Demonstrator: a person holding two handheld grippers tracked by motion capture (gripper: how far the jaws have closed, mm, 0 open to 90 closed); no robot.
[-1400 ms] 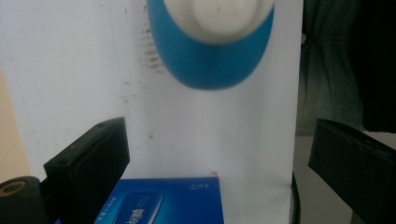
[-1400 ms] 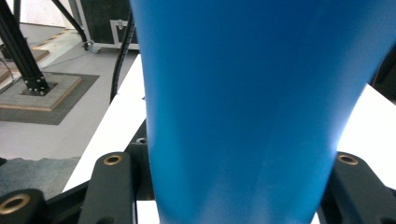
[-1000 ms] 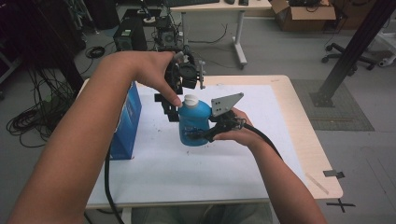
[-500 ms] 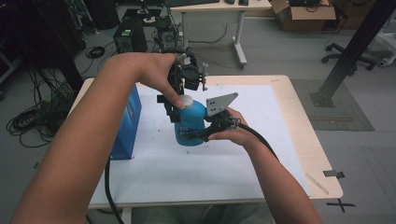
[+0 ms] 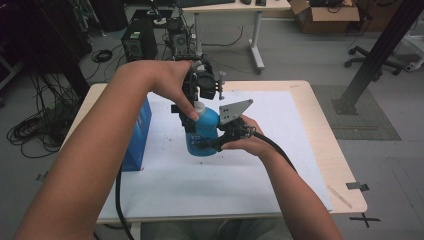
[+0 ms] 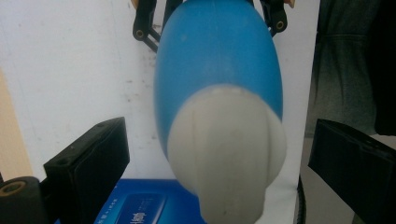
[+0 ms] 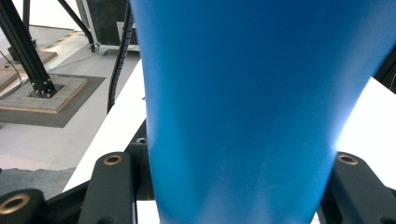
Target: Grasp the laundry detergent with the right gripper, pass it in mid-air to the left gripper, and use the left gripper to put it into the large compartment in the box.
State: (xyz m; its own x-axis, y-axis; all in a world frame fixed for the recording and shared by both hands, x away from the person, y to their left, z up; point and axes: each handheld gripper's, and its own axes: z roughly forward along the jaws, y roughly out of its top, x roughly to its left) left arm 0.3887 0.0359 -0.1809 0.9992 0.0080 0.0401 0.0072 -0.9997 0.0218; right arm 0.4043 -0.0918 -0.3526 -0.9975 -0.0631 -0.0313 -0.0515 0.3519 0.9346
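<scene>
left hand [image 5: 170,85] arched over bottle cap [image 5: 199,106]

A blue plastic bottle [image 5: 202,135] with a rounded body and a ribbed white cap [image 6: 229,149] stands upright near the middle of the white table sheet, just right of a blue box. The cap is on, and the body is plain, with no label showing.
</scene>
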